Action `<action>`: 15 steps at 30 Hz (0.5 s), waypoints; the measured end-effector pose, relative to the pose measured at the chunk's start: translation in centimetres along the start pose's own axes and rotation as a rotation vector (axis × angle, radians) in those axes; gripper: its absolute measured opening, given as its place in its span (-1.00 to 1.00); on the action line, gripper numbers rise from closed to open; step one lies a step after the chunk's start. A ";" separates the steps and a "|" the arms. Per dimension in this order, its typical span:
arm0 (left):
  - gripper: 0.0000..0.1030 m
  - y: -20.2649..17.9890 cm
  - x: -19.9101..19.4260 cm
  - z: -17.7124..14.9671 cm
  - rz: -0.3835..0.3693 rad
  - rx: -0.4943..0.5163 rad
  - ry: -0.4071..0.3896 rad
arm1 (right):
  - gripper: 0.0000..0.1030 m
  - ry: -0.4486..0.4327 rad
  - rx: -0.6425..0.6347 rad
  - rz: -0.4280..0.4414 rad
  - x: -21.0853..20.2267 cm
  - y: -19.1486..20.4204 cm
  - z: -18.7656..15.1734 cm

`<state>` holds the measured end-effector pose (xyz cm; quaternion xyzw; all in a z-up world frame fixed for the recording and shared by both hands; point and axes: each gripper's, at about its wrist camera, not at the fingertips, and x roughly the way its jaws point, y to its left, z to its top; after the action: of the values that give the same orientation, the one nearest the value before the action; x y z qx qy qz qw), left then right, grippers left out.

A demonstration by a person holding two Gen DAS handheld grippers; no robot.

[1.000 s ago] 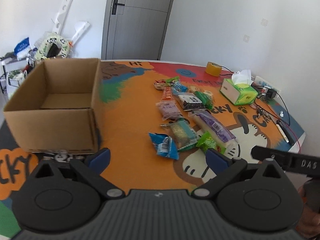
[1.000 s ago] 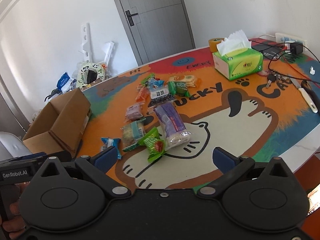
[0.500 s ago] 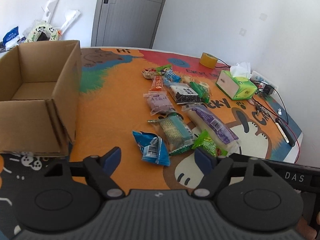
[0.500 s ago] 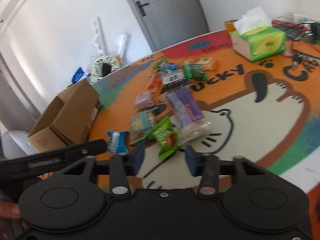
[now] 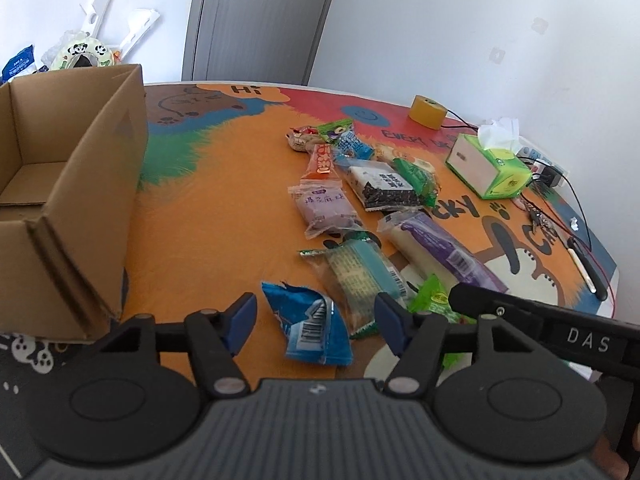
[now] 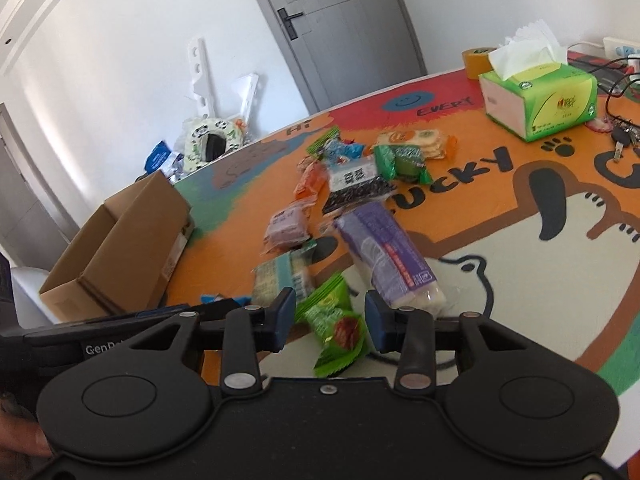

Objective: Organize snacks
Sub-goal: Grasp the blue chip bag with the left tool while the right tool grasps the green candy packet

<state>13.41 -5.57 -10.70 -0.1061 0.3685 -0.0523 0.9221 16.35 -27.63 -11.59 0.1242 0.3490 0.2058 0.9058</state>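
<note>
Across the cartoon-printed table (image 5: pixel 224 216) your snacks lie scattered to the right of the open cardboard box (image 5: pixel 76 200). Your left gripper (image 5: pixel 314 322) hangs with its jaws spread on either side of the blue packet (image 5: pixel 310 326). Your right gripper (image 6: pixel 330 320) likewise stands parted around the green packet (image 6: pixel 334 324), gripping nothing.

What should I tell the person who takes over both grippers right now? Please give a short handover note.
Left gripper: open, holding nothing, lined up on the blue snack packet.
Right gripper: open, holding nothing, lined up on the green snack packet.
Cardboard box: on the table's left side; no snacks visible inside.
Done: nothing packed yet.
Left: all snacks, including the purple packet, lie loose on the mat.
</note>
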 end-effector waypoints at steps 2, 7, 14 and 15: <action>0.03 0.2 0.5 -0.1 0.002 -0.012 0.003 | -0.11 0.002 0.005 -0.004 0.5 -0.1 0.1; -0.22 0.4 0.9 -0.5 0.010 -0.018 0.006 | -0.13 0.050 -0.013 -0.025 1.9 0.3 -0.5; -0.38 0.2 0.2 -0.8 0.009 -0.015 -0.010 | -0.44 0.073 -0.018 -0.036 1.7 0.6 -1.3; -0.38 0.1 -0.1 -0.8 0.008 -0.014 -0.021 | -0.44 0.071 -0.010 -0.035 1.5 0.6 -1.3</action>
<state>12.74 -5.56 -11.21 -0.1115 0.3596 -0.0451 0.9253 16.30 -26.34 -13.19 0.1061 0.3819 0.1962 0.8969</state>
